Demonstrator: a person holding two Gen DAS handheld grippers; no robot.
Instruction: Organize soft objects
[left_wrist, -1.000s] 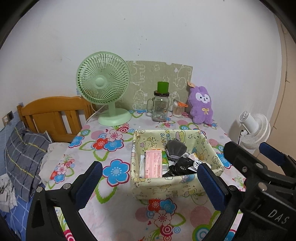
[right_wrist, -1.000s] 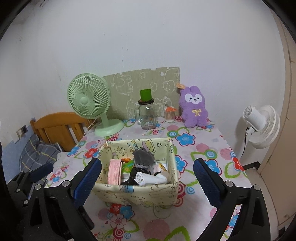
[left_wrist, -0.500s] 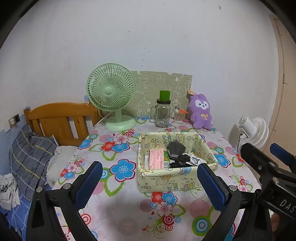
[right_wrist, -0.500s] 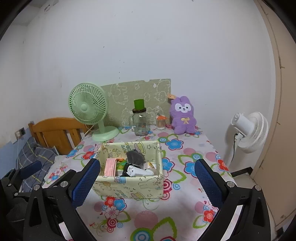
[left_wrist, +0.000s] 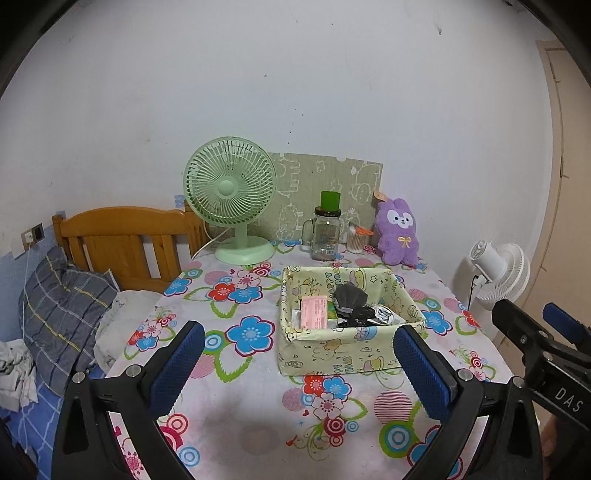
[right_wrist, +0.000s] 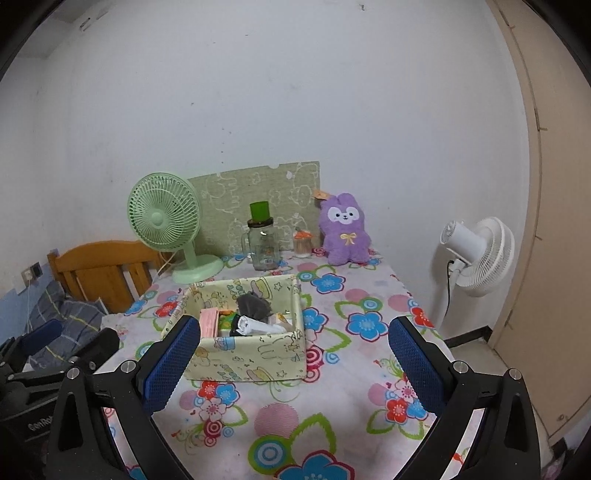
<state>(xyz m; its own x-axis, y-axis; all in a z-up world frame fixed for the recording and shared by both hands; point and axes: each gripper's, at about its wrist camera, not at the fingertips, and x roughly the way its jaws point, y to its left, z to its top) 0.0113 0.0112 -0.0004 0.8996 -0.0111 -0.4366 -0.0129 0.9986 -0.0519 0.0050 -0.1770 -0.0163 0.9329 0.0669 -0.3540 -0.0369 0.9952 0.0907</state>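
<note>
A pale yellow fabric basket (left_wrist: 332, 347) (right_wrist: 251, 356) stands mid-table and holds several soft items: a pink pack (left_wrist: 313, 312) (right_wrist: 209, 322), a grey cloth (left_wrist: 349, 293) (right_wrist: 255, 304), dark fabric (left_wrist: 360, 314) and a white roll (right_wrist: 258, 325). A purple plush bunny (left_wrist: 398, 236) (right_wrist: 345, 232) sits against the back wall. My left gripper (left_wrist: 299, 363) is open and empty, back over the table's near edge. My right gripper (right_wrist: 293, 360) is open and empty, also held back from the basket.
A green desk fan (left_wrist: 231, 195) (right_wrist: 166, 225), a glass jar with a green lid (left_wrist: 325, 230) (right_wrist: 263, 240) and a small toothpick jar (right_wrist: 302, 243) stand at the back. A white floor fan (right_wrist: 476, 254) is right of the table, a wooden bed headboard (left_wrist: 122, 240) left.
Both grippers have pulled back and up from the basket, which now looks smaller and farther. Both stay open and empty.
</note>
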